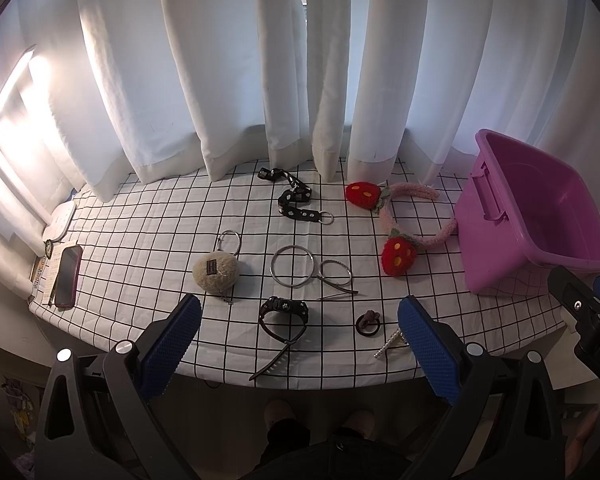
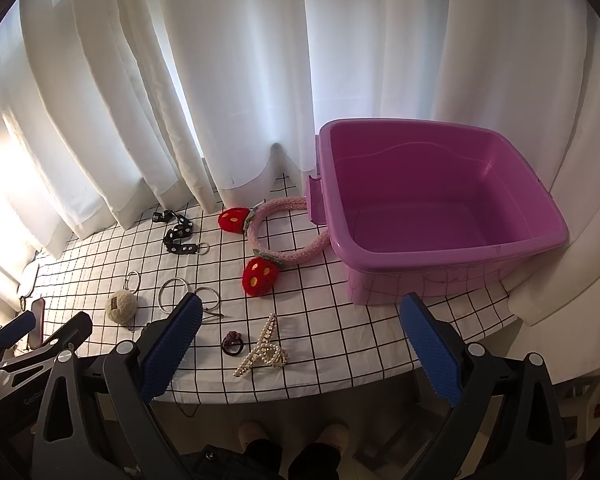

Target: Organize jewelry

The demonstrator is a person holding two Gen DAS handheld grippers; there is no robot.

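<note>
the left gripper hangs over the near edge of the bench, its blue jaws spread wide with nothing between them. the right gripper hangs over the near edge too, closer to the right end, and its jaws are also spread wide and hold nothing.

just past the left jaws lies a black watch near the front edge. beside it, toward the right, sits a small dark hair tie, and then a pearl hair clip right by the front edge. a bit deeper in, a big silver ring touches a smaller silver ring. to their left rests a fluffy cream ball with a metal ring on it.

farther back, a black strap with white dots lies near the curtain. a pink headband with two red strawberries lies toward the right, with one end touching the purple tub. the tub stands at the right end of the bench and looks empty inside.

a phone in a red case lies at the left end. the person's feet show under the bench.
</note>
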